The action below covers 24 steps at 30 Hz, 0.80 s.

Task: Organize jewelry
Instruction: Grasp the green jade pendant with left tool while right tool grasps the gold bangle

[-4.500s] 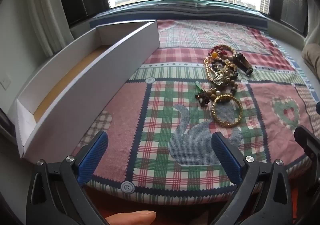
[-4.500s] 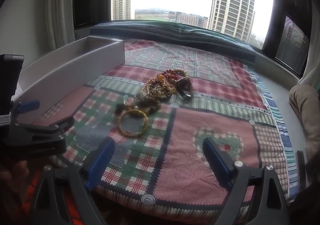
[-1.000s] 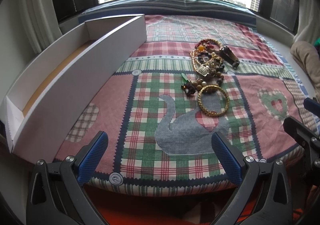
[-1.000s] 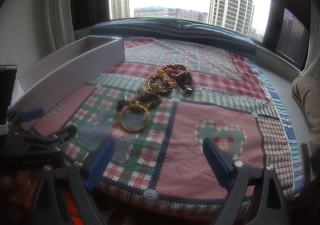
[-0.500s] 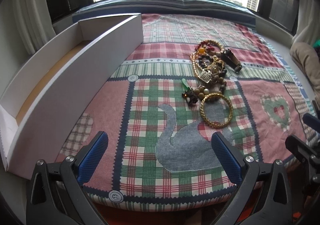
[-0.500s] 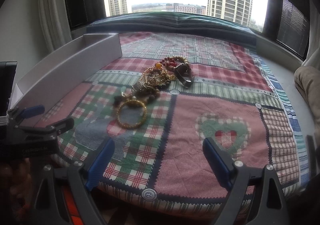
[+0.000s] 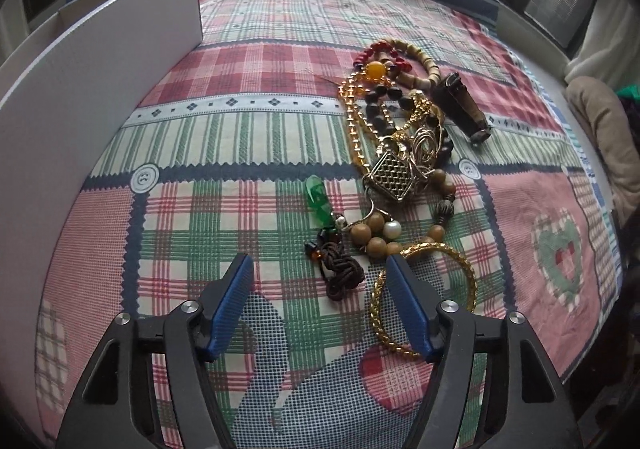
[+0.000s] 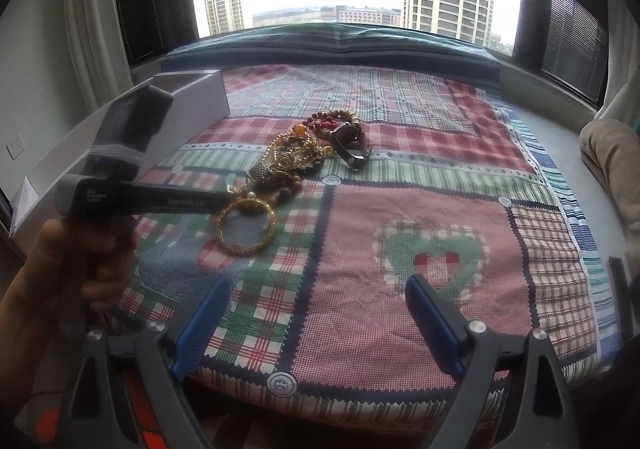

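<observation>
jewelry pile (image 7: 404, 153) tangled, flat on quilt | gold bangle (image 7: 424, 295) nearest

On the quilt (image 7: 248, 153) a tangle of jewelry (image 7: 404, 137) lies right of the long box (image 7: 92, 89), which runs along the quilt's left edge. A bangle (image 7: 464, 281) lies nearest, at the pile's front; left of it lies a knotted cord (image 7: 340, 277), with a pendant (image 7: 318, 201) just behind. A watch (image 7: 464, 109) lies on the pile's right side, and a bead bracelet (image 7: 416, 61) at its far end.
</observation>
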Available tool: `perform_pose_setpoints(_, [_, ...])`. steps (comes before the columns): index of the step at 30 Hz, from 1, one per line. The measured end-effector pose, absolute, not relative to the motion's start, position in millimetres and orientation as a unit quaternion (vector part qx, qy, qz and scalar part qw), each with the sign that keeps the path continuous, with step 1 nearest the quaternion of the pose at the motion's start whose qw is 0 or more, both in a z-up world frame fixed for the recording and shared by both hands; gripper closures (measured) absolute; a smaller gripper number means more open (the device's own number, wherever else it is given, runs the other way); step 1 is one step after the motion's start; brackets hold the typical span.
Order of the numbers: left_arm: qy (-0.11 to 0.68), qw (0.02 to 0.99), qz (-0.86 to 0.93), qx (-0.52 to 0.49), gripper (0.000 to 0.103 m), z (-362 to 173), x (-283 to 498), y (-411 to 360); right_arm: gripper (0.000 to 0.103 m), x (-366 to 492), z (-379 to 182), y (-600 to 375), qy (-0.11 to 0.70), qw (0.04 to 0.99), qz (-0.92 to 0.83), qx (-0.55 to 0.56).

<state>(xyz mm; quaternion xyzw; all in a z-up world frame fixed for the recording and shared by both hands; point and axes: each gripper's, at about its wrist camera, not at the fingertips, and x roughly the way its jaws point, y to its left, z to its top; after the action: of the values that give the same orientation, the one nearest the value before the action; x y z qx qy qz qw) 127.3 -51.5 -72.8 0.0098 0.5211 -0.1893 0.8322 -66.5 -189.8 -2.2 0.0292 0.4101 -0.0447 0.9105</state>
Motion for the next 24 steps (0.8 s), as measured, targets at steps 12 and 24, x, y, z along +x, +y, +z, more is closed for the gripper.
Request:
perform_pose_setpoints(12, [0.514, 0.837, -0.183, -0.046, 0.093, -53, 104, 10, 0.012, -27, -26, -210, 0.416, 0.908, 0.0, 0.056])
perform_pose_setpoints(24, [0.511, 0.846, -0.147, -0.043, 0.093, -50, 86, 40, 0.097, 71, -86, -152, 0.506, 0.856, 0.094, -0.04])
